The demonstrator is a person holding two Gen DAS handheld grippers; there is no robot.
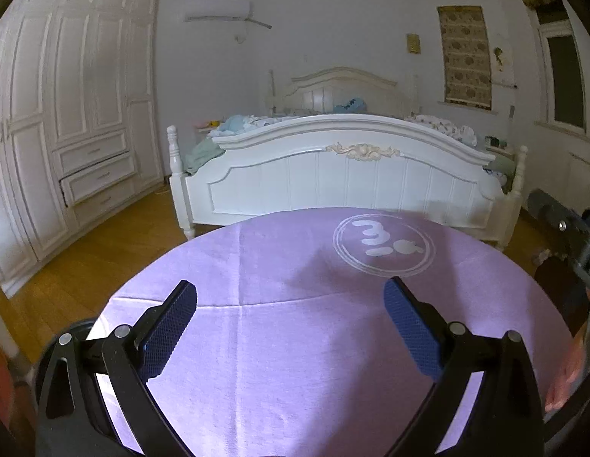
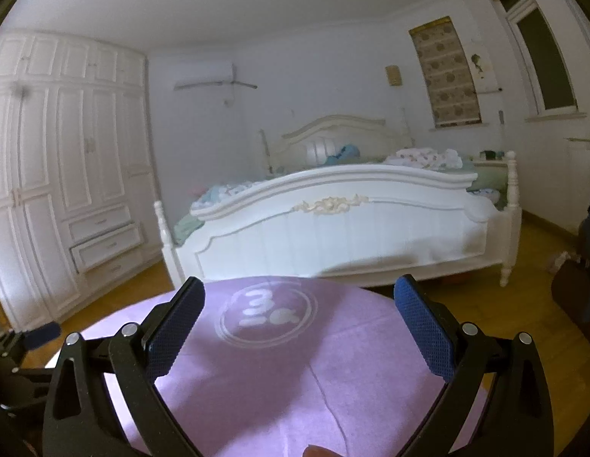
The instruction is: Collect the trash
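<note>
Left wrist view: 2 grippers (jaws apart), left gripper (image 1: 291,293), right gripper (image 2: 299,289), 1 purple cloth (image 1: 295,342).

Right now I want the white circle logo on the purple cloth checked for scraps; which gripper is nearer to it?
Right. The right gripper hangs just short of the white circle logo; the left gripper sits farther back, to the logo's left.

Home bedroom: white bed (image 1: 348,175), built-in wardrobe (image 1: 66,114).

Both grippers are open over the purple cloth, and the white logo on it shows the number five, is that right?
Not quite. The white logo on the purple cloth shows a three, as the left wrist view shows. The left gripper and right gripper are indeed open over it.
</note>
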